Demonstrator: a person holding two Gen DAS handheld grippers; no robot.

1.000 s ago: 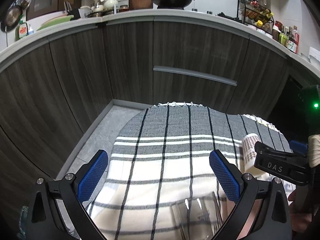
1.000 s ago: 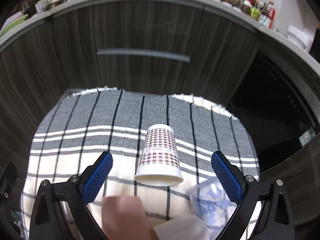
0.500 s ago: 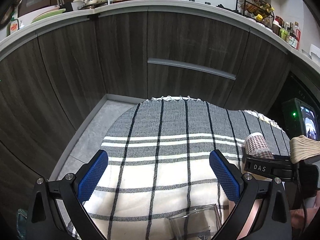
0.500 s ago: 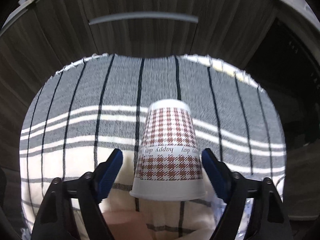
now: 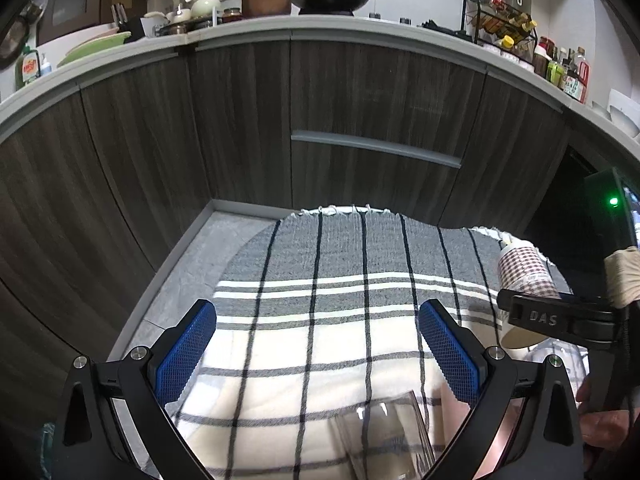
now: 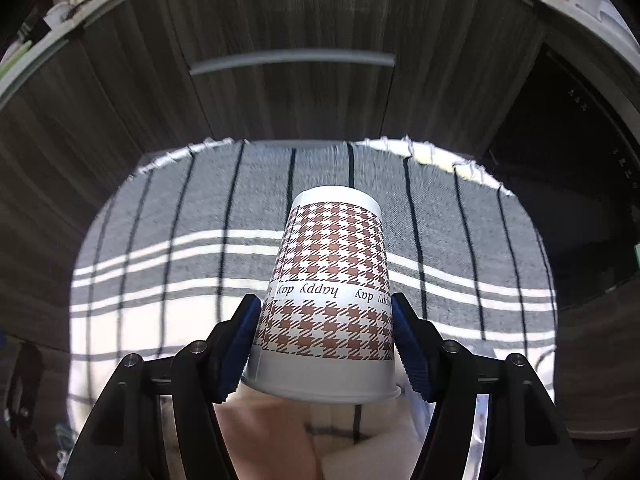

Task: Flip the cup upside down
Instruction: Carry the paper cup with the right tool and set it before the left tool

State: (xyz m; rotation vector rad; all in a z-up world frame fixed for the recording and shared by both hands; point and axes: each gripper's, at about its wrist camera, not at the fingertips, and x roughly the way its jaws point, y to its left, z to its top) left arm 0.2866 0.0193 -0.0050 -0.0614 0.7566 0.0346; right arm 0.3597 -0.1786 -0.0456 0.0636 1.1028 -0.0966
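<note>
A paper cup (image 6: 330,292) with a brown houndstooth print stands rim down, base up, over the striped cloth (image 6: 168,248). My right gripper (image 6: 326,344) is shut on the paper cup, its blue pads pressed against both sides near the rim. The cup also shows in the left wrist view (image 5: 524,276), held by the right gripper (image 5: 560,316) at the right edge. My left gripper (image 5: 318,344) is open and empty above the cloth (image 5: 304,320).
A clear glass (image 5: 384,436) stands on the cloth just in front of my left gripper. Dark wood cabinets (image 5: 360,96) with a grey handle rise behind the table. A crinkled plastic bag (image 6: 484,420) lies at the lower right.
My right gripper moved forward and closed its jaws on the upside-down paper cup. My left gripper stayed open and shifted only slightly.
</note>
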